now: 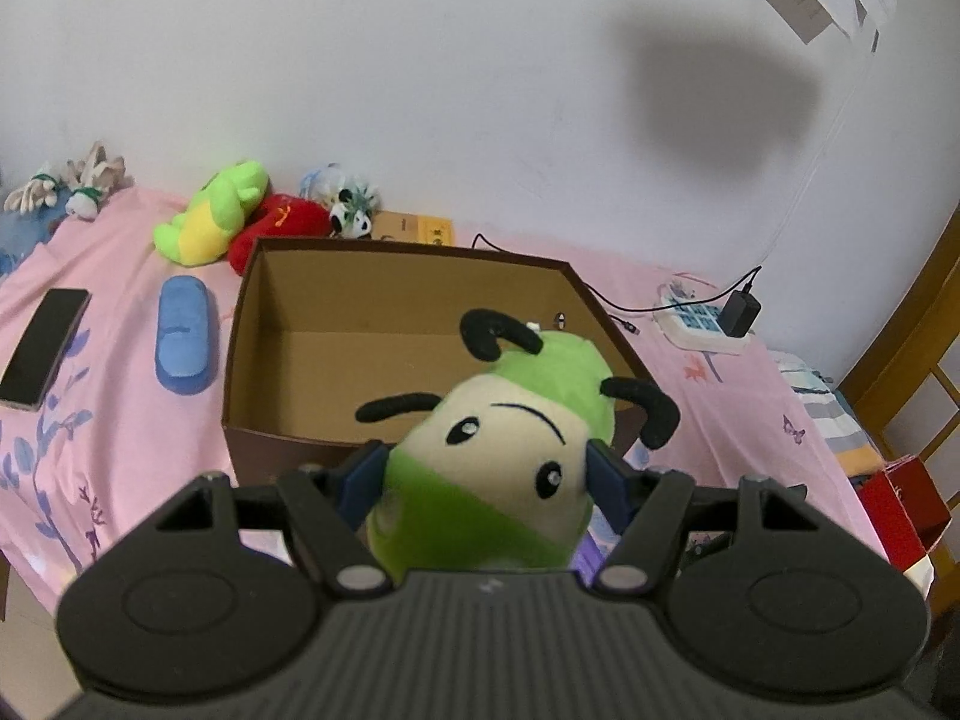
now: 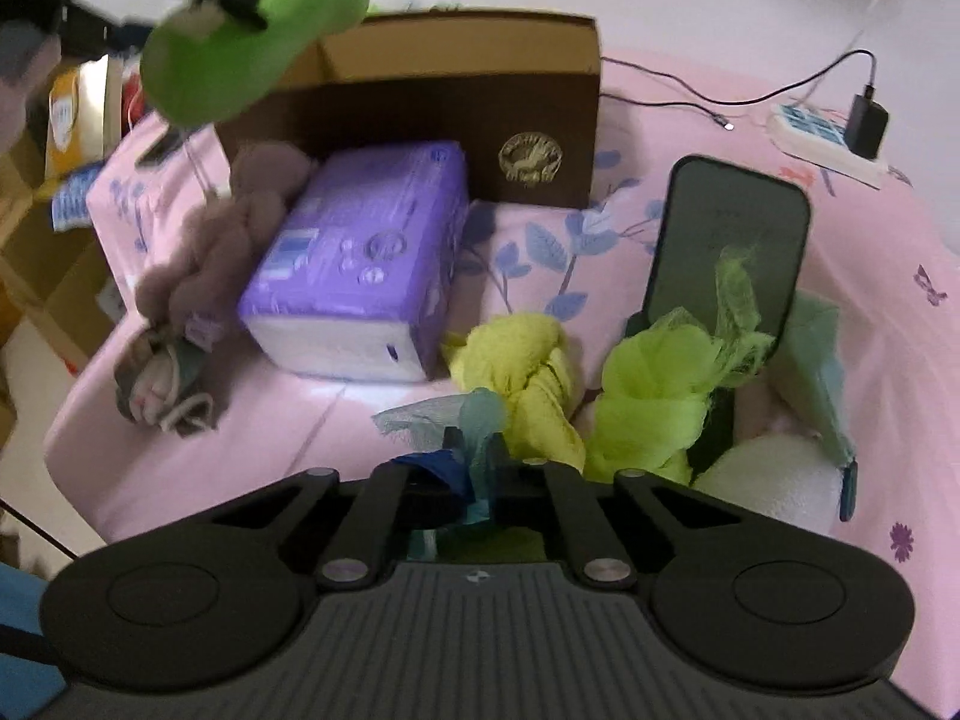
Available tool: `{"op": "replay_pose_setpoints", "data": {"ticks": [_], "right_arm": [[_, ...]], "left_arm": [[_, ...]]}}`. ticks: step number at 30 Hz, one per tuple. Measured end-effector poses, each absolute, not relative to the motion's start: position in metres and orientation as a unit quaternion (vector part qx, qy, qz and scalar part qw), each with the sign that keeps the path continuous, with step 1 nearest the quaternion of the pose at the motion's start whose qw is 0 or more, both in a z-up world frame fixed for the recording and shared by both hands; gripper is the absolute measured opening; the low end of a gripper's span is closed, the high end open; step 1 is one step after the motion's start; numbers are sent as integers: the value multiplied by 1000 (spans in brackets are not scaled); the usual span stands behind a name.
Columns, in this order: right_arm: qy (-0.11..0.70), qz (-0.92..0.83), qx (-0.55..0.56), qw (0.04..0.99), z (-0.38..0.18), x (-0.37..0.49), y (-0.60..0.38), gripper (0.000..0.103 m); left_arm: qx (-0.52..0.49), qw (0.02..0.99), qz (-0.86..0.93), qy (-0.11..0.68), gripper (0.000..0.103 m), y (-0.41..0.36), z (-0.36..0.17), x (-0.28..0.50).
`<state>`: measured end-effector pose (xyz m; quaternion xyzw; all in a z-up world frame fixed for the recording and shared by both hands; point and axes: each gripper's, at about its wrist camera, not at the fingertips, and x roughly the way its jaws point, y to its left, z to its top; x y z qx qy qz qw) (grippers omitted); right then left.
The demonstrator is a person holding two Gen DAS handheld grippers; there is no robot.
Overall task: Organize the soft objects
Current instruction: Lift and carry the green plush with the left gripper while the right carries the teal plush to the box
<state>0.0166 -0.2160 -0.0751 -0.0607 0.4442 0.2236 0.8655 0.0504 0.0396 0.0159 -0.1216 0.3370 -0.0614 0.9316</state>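
My left gripper is shut on a green plush toy with a cream face and black antennae, held just above the near wall of an open brown cardboard box. The right wrist view shows the same plush hanging at the top left, beside the box. My right gripper is shut on a thin teal gauze cloth that lies on the pink bedsheet. A knotted yellow cloth and a knotted lime cloth lie just to its right.
Behind the box lie a green-yellow plush, a red plush and a small panda. A blue pad and a phone lie to its left. A purple tissue pack, brown plush, second phone and power strip are near.
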Motion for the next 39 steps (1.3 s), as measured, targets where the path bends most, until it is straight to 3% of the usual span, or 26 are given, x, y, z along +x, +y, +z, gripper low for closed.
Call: {"op": "replay_pose_setpoints", "data": {"ticks": [14, 28, 39], "right_arm": [[363, 283, 139, 877, -8, 37, -226, 0], [283, 338, 136, 887, 50, 106, -177, 0], [301, 310, 135, 892, 36, 199, -127, 0]], "left_arm": [[-119, 936, -93, 317, 70, 51, 27, 61], [-116, 946, -66, 295, 70, 77, 46, 100], [-110, 939, -7, 325, 71, 86, 14, 173]]}}
